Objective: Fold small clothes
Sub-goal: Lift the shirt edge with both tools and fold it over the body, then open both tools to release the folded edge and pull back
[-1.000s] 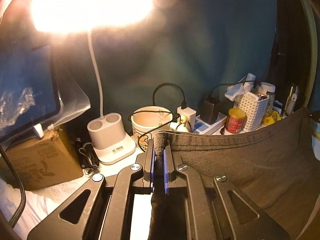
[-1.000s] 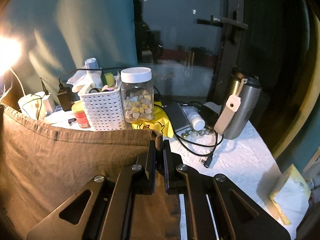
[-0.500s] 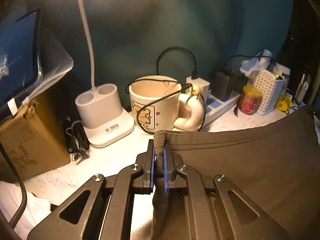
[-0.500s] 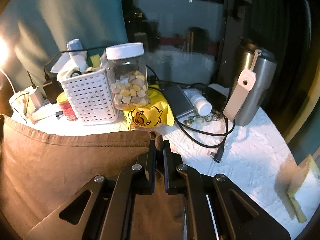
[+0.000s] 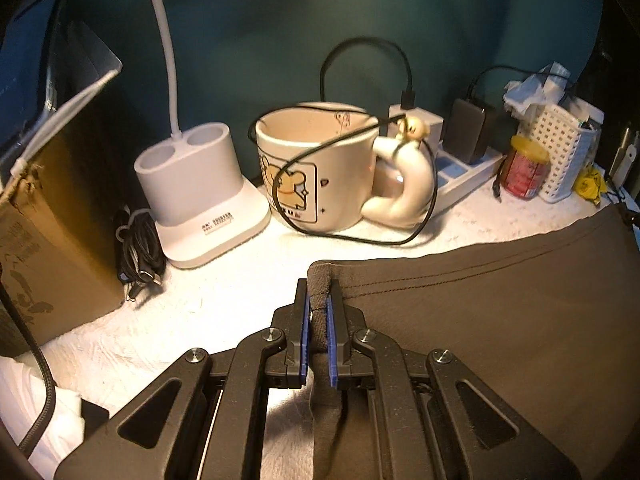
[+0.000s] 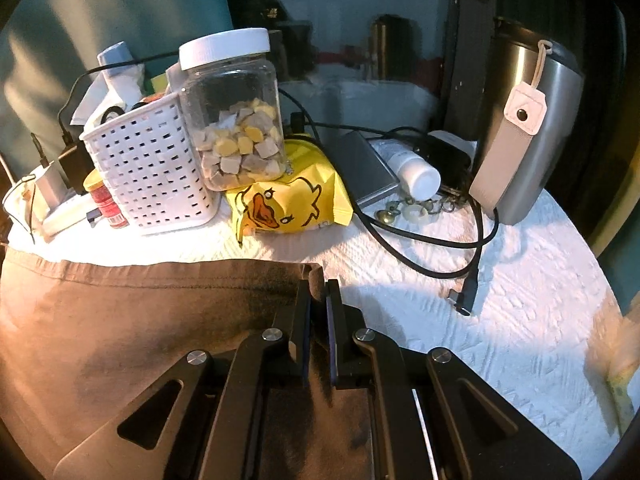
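Right now both grippers are pinched tight on the same brown garment (image 5: 500, 312), one at each end of its stitched hem. From the left wrist view, the left gripper (image 5: 319, 304) has its blue-lined jaws closed on the left corner of the cloth, a narrow strip of fabric squeezed between them and running back down between the fingers; the rest of the garment spreads off to the right of the jaws, its hem stretched taut just above the white table cover (image 5: 224, 300). Beyond that corner sit a cartoon mug (image 5: 320, 172) with a black cable (image 5: 360, 236) looped round it, and a white lamp base (image 5: 200, 192) to its left.

From the right wrist view, the right gripper (image 6: 319, 300) is clamped on the opposite corner, with the cloth spreading away to the left of its jaws and lying under the gripper body. Past the hem stand a white basket (image 6: 148, 176), a clear jar with a white lid (image 6: 234, 112), a yellow duck packet (image 6: 288, 200) and a steel tumbler (image 6: 528, 128), all apart from the cloth
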Motion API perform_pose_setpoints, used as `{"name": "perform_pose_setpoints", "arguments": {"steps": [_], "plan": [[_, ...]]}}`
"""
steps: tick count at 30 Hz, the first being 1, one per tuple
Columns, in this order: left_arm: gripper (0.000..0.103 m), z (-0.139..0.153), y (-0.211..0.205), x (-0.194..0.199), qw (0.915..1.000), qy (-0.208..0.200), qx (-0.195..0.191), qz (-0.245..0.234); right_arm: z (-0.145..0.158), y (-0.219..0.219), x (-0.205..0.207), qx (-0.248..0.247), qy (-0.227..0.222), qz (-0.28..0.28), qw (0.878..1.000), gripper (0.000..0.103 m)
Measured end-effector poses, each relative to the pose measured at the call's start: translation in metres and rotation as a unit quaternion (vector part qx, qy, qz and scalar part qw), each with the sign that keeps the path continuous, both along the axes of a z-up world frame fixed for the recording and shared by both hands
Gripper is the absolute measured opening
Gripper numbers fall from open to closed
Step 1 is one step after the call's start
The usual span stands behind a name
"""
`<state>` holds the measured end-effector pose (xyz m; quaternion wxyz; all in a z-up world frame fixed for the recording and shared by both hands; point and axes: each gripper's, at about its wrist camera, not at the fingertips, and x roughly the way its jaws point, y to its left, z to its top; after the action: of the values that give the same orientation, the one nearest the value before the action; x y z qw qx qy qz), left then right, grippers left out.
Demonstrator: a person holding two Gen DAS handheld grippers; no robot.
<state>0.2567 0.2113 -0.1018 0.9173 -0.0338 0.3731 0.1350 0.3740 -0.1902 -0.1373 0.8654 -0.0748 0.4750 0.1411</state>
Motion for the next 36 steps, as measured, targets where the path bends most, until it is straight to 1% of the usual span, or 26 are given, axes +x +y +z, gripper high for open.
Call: {"name": "perform_pose_setpoints", "arguments": {"steps": [3, 4, 5, 9, 10, 11, 12, 13, 14, 15, 16, 17, 18, 20, 25, 31, 33, 35, 36], "plan": [[0.006, -0.006, -0.001, 0.004, 1.0, 0.009, 0.001, 0.0, -0.004, -0.003, 0.004, 0.001, 0.009, -0.008, 1.0, 0.007], [0.006, -0.008, -0.001, 0.006, 0.9998, 0.018, -0.001, -0.01, -0.005, -0.004, 0.005, 0.002, 0.014, -0.011, 1.0, 0.007], [0.006, -0.01, -0.001, 0.006, 0.9997, 0.02, -0.001, -0.01, -0.006, -0.004, 0.006, 0.002, 0.016, -0.012, 1.0, 0.007], [0.006, -0.015, 0.002, 0.009, 0.9994, 0.033, -0.01, -0.009, -0.011, -0.002, 0.007, -0.006, 0.028, -0.011, 1.0, 0.007], [0.007, -0.017, 0.003, 0.01, 0.9993, 0.036, -0.011, -0.008, -0.012, -0.002, 0.008, -0.008, 0.031, -0.012, 0.999, 0.007], [0.011, -0.018, 0.003, 0.011, 0.9991, 0.04, -0.008, -0.005, -0.014, -0.002, 0.009, -0.011, 0.035, -0.012, 0.999, 0.009], [0.011, -0.019, 0.004, 0.011, 0.999, 0.045, -0.002, 0.002, -0.014, -0.002, 0.009, -0.014, 0.035, -0.014, 0.999, 0.011], [0.012, -0.019, 0.006, 0.01, 0.999, 0.045, -0.001, 0.004, -0.014, -0.002, 0.009, -0.021, 0.031, -0.02, 0.999, 0.017], [0.012, -0.018, 0.007, 0.009, 0.999, 0.044, -0.001, 0.005, -0.014, -0.003, 0.009, -0.024, 0.029, -0.024, 0.999, 0.026], [0.012, -0.018, 0.008, 0.007, 0.999, 0.044, 0.003, 0.007, -0.015, -0.004, 0.009, -0.027, 0.029, -0.029, 0.999, 0.03], [0.012, -0.017, 0.009, 0.006, 0.9989, 0.044, 0.008, 0.01, -0.014, -0.005, 0.009, -0.031, 0.028, -0.035, 0.999, 0.037], [0.013, -0.016, 0.011, 0.003, 0.9989, 0.045, 0.012, 0.012, -0.014, -0.006, 0.009, -0.034, 0.026, -0.038, 0.998, 0.042], [0.013, -0.015, 0.012, 0.002, 0.9987, 0.047, 0.015, 0.016, -0.013, -0.006, 0.008, -0.037, 0.027, -0.039, 0.998, 0.043], [0.019, -0.012, 0.018, -0.004, 0.9979, 0.05, 0.022, 0.034, -0.009, -0.005, 0.004, -0.037, 0.028, -0.038, 0.998, 0.043], [0.019, -0.002, 0.04, -0.024, 0.9962, 0.046, -0.007, 0.073, 0.001, -0.002, -0.007, -0.039, 0.021, -0.026, 0.999, 0.043], [0.02, 0.01, 0.037, -0.045, 0.9962, 0.042, -0.015, 0.075, 0.018, -0.008, -0.025, -0.025, 0.017, -0.03, 0.999, 0.043], [0.026, 0.015, 0.032, -0.056, 0.9968, 0.034, -0.023, 0.068, 0.023, -0.01, -0.032, -0.022, 0.015, -0.031, 0.999, 0.043], [0.037, 0.022, 0.022, -0.066, 0.9978, 0.018, -0.027, 0.058, 0.03, -0.013, -0.041, -0.017, 0.012, -0.034, 0.999, 0.043], [0.039, 0.027, 0.015, -0.071, 0.9982, 0.011, -0.026, 0.054, 0.035, -0.014, -0.046, -0.014, 0.009, -0.034, 0.999, 0.043]]}}
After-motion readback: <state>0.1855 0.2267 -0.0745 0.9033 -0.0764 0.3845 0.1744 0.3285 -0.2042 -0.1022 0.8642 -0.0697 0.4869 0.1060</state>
